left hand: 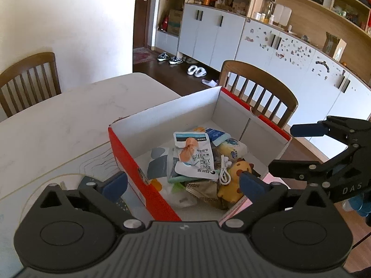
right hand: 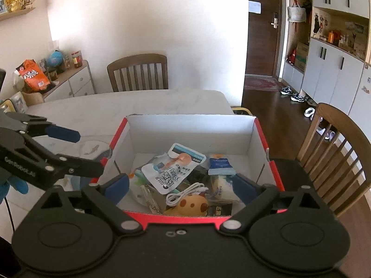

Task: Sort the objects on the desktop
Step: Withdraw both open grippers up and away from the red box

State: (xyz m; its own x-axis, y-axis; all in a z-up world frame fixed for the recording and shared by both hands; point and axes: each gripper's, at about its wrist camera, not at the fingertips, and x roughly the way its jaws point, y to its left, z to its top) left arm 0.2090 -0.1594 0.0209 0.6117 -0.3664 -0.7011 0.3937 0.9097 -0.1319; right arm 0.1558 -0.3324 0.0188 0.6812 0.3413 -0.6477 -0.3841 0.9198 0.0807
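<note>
Both claws spread and empty: left gripper [left hand: 183, 181] and right gripper [right hand: 180, 186] hover over red-and-white cardboard box [right hand: 252, 134] holding the sorted clutter; retreat upward, avoiding its walls.

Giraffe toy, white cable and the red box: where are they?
Giraffe toy [right hand: 193, 205], right wrist view, on its spotted yellow body.
White cable [right hand: 183, 194], right wrist view, on the coiled loops.
Red box [left hand: 129, 162], left wrist view, on its red outer side wall.

two wooden chairs [right hand: 139, 71] [left hand: 259, 88] flank the table, shoes [left hand: 168, 58] by the white cabinets [left hand: 208, 37]
</note>
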